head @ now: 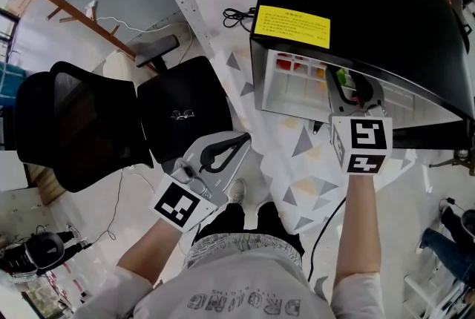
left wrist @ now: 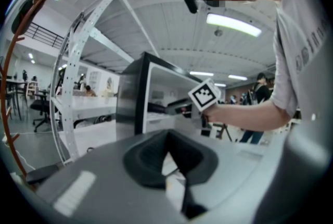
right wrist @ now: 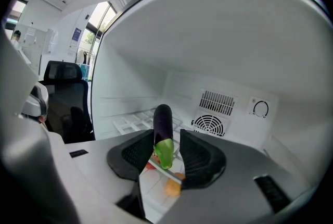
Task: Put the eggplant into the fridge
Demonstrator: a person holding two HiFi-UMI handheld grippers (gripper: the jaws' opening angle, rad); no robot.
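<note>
1. Right gripper view: my right tongs [right wrist: 166,138] stand apart. Their ribbed black pads sit either side of the eggplant [right wrist: 163,121], and a gap shows at the right-hand pad.
2. The eggplant is a smooth, glossy, dark-purple cylinder with a bright green cap. It is at centre frame, inside the fridge [right wrist: 218,46], above the white wire shelf [right wrist: 130,121]. I cannot tell whether it rests on the shelf.
3. The fridge lining is smooth white plastic. On its back wall, right of centre, are a slotted vent grille [right wrist: 210,124] and a round dial [right wrist: 260,108].
4. Left gripper view: my left tongs [left wrist: 169,158] are closed tip to tip with nothing between them, matt black pads on a grey body.
5. Head view: the fridge is a glossy black box at upper right with a yellow label [head: 292,26]. A black mesh office chair [head: 82,125] fills the left. A pale cloth [head: 297,176] printed with grey and yellow triangles lies at centre.
</note>
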